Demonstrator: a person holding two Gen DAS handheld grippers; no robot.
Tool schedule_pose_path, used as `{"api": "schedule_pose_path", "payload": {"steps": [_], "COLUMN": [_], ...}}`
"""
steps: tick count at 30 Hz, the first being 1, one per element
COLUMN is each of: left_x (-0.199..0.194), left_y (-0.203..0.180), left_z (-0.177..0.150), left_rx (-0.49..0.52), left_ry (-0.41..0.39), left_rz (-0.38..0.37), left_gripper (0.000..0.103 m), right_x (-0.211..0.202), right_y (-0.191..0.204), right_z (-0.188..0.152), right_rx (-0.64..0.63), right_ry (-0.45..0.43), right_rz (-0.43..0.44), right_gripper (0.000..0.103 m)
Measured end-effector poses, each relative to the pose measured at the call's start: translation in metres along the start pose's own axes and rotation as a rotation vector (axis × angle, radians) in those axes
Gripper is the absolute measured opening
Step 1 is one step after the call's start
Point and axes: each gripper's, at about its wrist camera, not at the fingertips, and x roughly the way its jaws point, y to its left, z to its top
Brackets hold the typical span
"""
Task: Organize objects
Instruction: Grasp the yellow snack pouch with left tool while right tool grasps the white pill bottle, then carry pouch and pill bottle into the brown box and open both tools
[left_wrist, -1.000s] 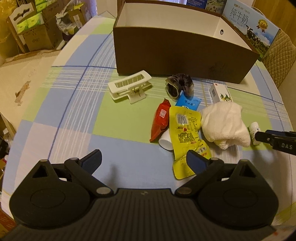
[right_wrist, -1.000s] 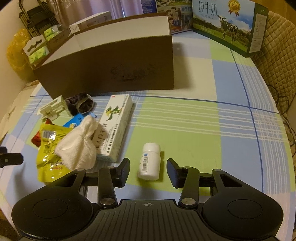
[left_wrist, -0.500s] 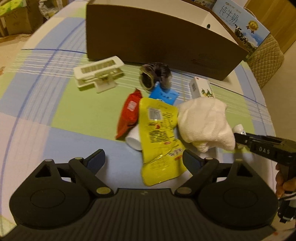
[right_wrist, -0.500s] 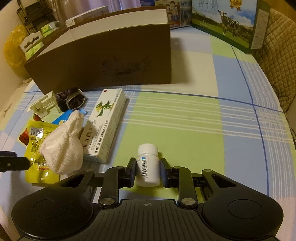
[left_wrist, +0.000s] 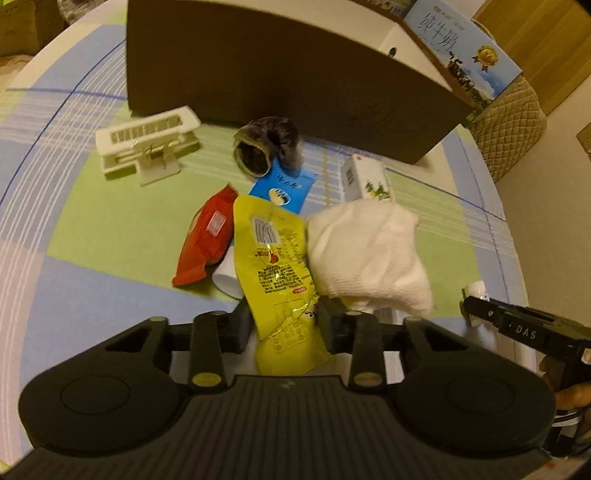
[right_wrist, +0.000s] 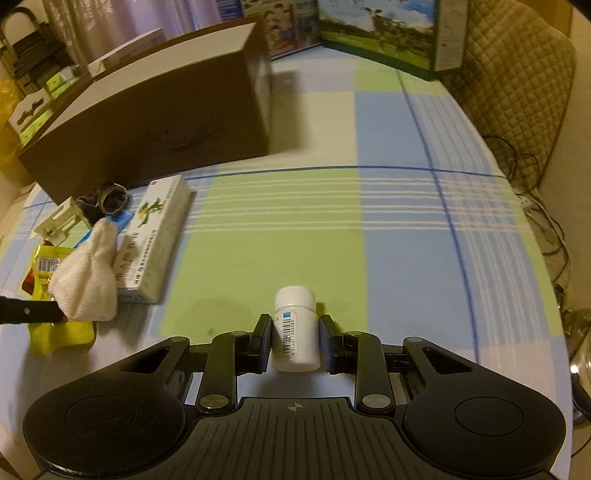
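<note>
My left gripper (left_wrist: 282, 326) is shut on the lower end of a yellow snack pouch (left_wrist: 275, 258) lying on the checked tablecloth. Beside the pouch lie a red packet (left_wrist: 205, 236), a white cloth bundle (left_wrist: 369, 254), a blue sachet (left_wrist: 282, 188) and a dark scrunchie (left_wrist: 266, 146). My right gripper (right_wrist: 294, 341) is shut on a small white pill bottle (right_wrist: 295, 328) with a barcode label, held just above the table. The right gripper's finger also shows at the right of the left wrist view (left_wrist: 517, 325).
A large brown cardboard box (left_wrist: 280, 74) stands open at the back of the table, also in the right wrist view (right_wrist: 147, 122). A white clip (left_wrist: 147, 142), a medicine carton (right_wrist: 155, 236) and a milk carton box (left_wrist: 465, 48) are around. A quilted chair (right_wrist: 517, 74) stands right.
My left gripper moved forward and closed on the yellow pouch. My right gripper closed on the pill bottle and has lifted it slightly and moved it to the right.
</note>
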Motion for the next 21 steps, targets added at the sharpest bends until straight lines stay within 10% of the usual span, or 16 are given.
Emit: {"api": "schedule_pose_path", "payload": {"steps": [21], "left_x": [0.026], "left_y": [-0.034], "left_z": [0.018], "left_rx": [0.153], "left_ry": [-0.002], "left_rz": [0.107], "left_gripper": [0.019], "right_x": [-0.004], "right_y": [-0.008], "right_z": [-0.004], "right_rx": [0.006], "right_ry": [-0.01], "right_rz": [-0.01], "right_gripper": [0.024]}}
